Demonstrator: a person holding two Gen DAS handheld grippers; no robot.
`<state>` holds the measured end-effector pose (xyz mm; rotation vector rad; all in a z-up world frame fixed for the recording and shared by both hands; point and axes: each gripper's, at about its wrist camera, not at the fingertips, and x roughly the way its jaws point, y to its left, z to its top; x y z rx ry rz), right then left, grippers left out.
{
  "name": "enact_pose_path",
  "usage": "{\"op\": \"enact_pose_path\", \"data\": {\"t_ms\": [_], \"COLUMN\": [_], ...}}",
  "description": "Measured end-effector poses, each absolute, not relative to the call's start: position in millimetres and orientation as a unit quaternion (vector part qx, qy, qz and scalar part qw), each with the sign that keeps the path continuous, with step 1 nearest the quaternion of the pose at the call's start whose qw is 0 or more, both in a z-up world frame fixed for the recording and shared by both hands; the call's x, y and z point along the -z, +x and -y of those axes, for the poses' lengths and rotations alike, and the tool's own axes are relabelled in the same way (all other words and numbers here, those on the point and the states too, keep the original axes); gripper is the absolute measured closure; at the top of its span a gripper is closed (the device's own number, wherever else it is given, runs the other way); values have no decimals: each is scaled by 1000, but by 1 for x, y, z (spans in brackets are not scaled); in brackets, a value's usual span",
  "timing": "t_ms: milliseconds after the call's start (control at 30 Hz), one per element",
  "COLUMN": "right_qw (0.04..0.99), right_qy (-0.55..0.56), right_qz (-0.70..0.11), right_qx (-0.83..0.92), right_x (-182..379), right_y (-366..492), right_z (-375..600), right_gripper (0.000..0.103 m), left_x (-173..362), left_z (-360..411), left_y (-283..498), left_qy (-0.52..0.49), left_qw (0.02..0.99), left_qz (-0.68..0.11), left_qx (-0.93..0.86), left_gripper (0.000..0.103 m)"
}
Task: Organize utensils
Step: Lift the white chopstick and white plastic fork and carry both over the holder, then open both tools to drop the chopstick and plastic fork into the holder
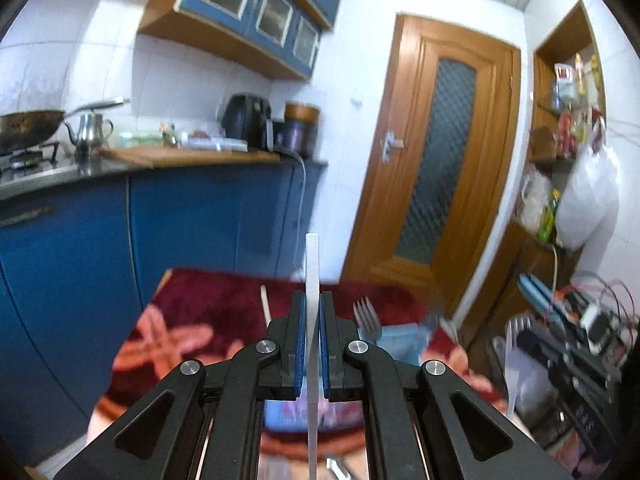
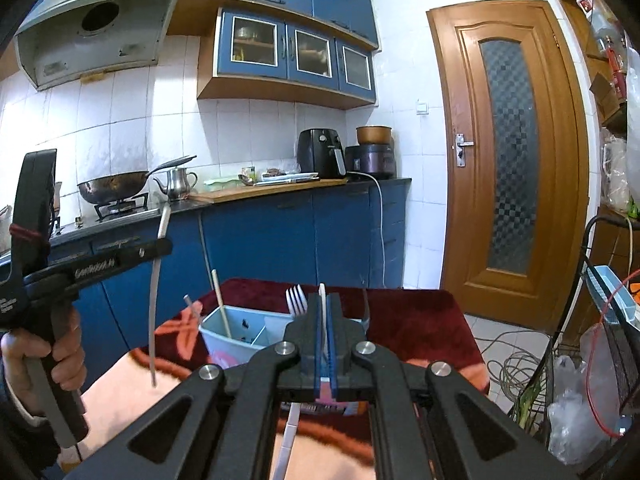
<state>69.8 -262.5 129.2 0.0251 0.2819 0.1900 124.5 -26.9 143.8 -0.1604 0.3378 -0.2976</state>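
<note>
My left gripper is shut on a thin white plastic utensil, held upright; it also shows at the left of the right wrist view, where the left gripper clamps it near the top. My right gripper is shut on another white utensil, whose handle hangs below the jaws. Just beyond stands a light blue divided utensil holder with a white fork and a chopstick. In the left wrist view the fork and the holder lie to the right.
The holder sits on a table with a dark red patterned cloth. Blue cabinets and a counter with a wok, kettle and air fryer stand behind. A wooden door is at right. A wire rack with bags and cables stands at far right.
</note>
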Motion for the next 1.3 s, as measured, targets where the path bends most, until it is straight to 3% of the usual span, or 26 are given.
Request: {"op": "enact_pose_path", "data": {"t_ms": [433,933,1300], "right_qw": [990,998,995], "right_qy": [21,-39,-55], "right_qz": [-117,-54,-76], "right_qx": [-72,-15,-26], "right_x": [-132,-121,-100], "right_y": [127,180,194], "right_z": [268,253,246], "right_gripper": [99,99,99], "left_x": [-147,-110,-98], "left_z": [37,48,52], "left_y": [161,186,195], "left_qy": [-101,-96,-92], "left_qw": [990,991,989], "left_qz": [-30,-43,-68], "left_qx": [96,80,94], "left_gripper": [97,97,97]}}
